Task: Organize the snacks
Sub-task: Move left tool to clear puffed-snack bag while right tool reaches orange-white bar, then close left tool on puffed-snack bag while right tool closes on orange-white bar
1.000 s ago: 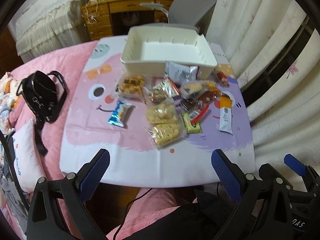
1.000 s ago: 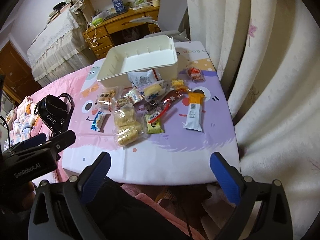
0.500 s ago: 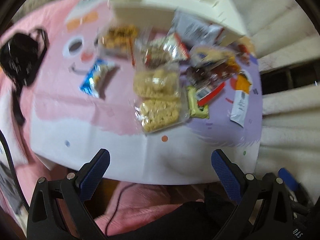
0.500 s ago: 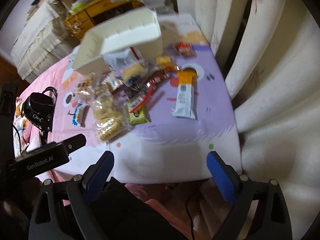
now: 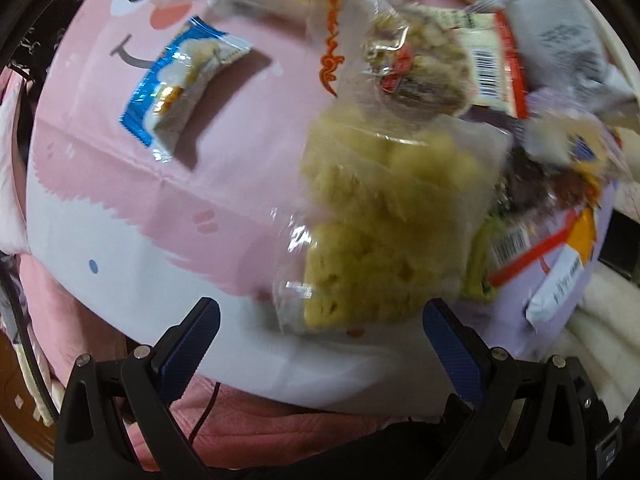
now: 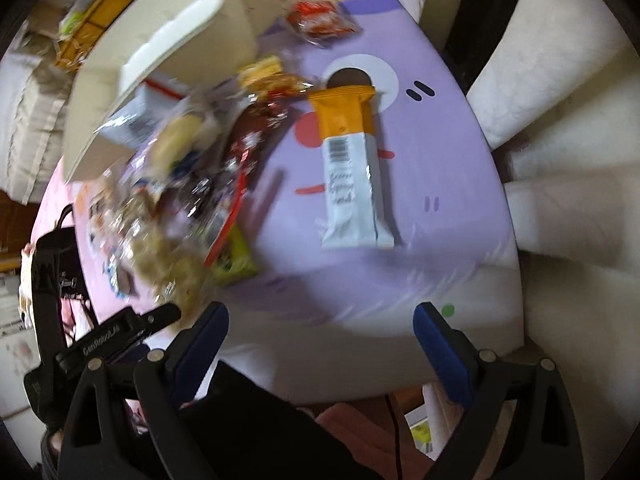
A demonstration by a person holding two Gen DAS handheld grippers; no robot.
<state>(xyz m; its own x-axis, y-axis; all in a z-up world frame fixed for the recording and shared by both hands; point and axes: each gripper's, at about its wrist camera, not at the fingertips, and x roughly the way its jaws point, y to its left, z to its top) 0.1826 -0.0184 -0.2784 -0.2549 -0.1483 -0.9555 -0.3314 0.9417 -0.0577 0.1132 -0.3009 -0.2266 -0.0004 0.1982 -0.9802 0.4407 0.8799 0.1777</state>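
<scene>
A pile of wrapped snacks lies on a pink and purple cartoon tablecloth (image 5: 168, 208). My left gripper (image 5: 320, 328) is open and empty, just short of a clear bag of yellow puffed snacks (image 5: 372, 256). A blue and white packet (image 5: 180, 80) lies apart at the left. My right gripper (image 6: 320, 328) is open and empty above the table's near edge, a little short of an orange and white bar (image 6: 352, 172). A green packet (image 6: 236, 260) and a red packet (image 6: 320, 20) lie nearby. The white bin (image 6: 160, 40) stands behind the pile.
White curtains (image 6: 560, 120) hang close on the right of the table. A black bag (image 6: 60, 264) lies on the pink bed at the left. The left gripper's body (image 6: 108, 336) shows in the right wrist view.
Both grippers have moved forward and down toward the snacks, which now fill both views. Both stay open. The snacks have not moved.
</scene>
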